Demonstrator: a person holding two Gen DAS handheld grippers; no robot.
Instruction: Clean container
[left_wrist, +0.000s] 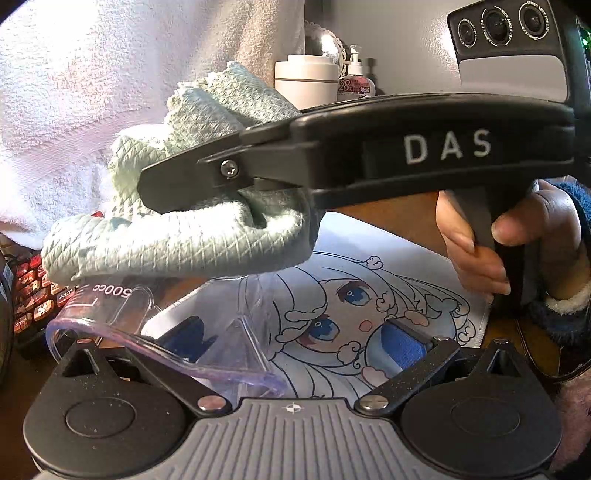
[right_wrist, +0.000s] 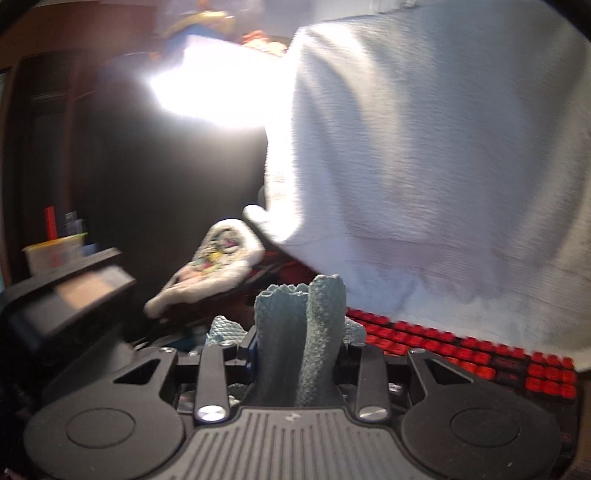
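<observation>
A clear plastic measuring cup (left_wrist: 122, 314) marked 500cc lies tilted between the fingers of my left gripper (left_wrist: 295, 343), whose blue pads (left_wrist: 400, 343) stand wide around it; whether they press on the cup I cannot tell. My right gripper (left_wrist: 162, 184) crosses the left wrist view from the right, shut on a pale green quilted cloth (left_wrist: 177, 229) held just above the cup. In the right wrist view the cloth (right_wrist: 303, 339) stands bunched between the closed fingers of that gripper (right_wrist: 301, 354).
A mat with a cartoon girl (left_wrist: 362, 302) covers the brown desk. A keyboard with red keys (right_wrist: 480, 365) lies at the left of the cup. A white fleece sleeve (right_wrist: 443, 166) hangs close. White bottles (left_wrist: 306, 81) stand at the back.
</observation>
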